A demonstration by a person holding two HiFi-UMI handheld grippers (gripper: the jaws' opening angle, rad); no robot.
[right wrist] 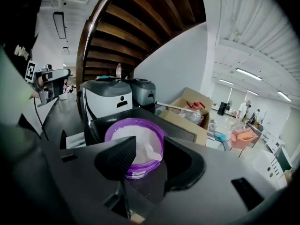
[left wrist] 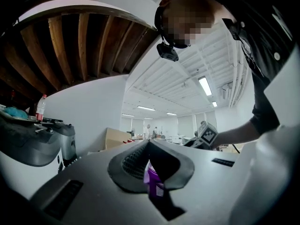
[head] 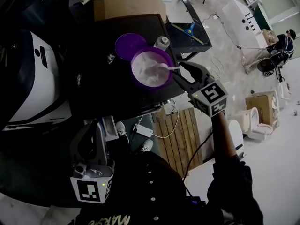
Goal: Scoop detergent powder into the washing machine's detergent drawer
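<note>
A purple tub (head: 149, 69) of white powder stands on the dark washing machine top (head: 93, 78), with its purple lid (head: 127, 45) behind it. A white scoop (head: 168, 68) lies in the powder. My right gripper (head: 180, 72) is open at the tub's right rim, and the scoop handle points into the gap without being clamped. The right gripper view shows the tub (right wrist: 136, 146) and scoop (right wrist: 152, 153) just past my right gripper (right wrist: 149, 146). My left gripper (head: 93, 131) hangs low in front of the machine. In its own view my left gripper (left wrist: 147, 144) is shut on a small purple thing (left wrist: 153, 181).
A white open compartment (head: 110, 127) juts from the machine front beside the left gripper. A clear bottle (head: 161, 42) and a cardboard box (head: 129, 7) sit behind the tub. Another appliance (head: 28, 78) stands at the left, a wooden pallet (head: 183, 135) on the floor at the right.
</note>
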